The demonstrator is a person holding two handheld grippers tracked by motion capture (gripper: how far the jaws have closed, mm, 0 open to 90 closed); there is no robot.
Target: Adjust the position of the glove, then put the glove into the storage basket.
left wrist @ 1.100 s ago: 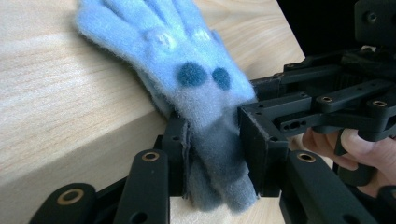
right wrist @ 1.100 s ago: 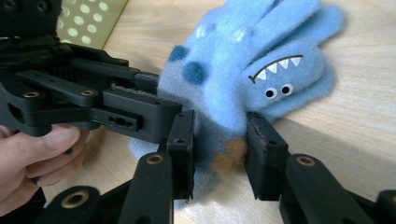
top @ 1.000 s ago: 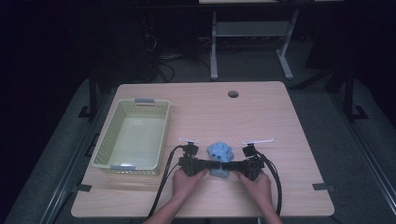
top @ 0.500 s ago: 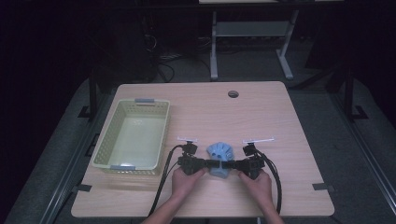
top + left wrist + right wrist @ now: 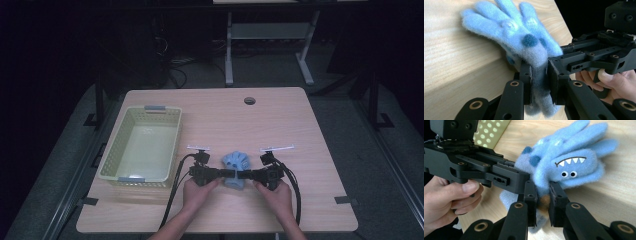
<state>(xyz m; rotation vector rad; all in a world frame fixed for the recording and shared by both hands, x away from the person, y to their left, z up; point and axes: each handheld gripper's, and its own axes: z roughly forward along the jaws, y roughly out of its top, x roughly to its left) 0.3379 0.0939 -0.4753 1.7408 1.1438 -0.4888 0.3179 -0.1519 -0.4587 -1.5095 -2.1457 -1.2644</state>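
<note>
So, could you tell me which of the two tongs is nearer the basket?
The left tongs, held by the left hand, sit closer to the green basket; the right tongs lie beyond the blue glove.

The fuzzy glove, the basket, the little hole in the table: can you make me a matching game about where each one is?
Things:
1. blue glove
2. green basket
3. round hole
4. left gripper

Places or states:
A. far edge of the table, middle
B. left side of the table, nothing in it
C. pinched from both sides
D. shut on fuzzy fabric

Pairs: 1-C, 2-B, 3-A, 4-D
</note>
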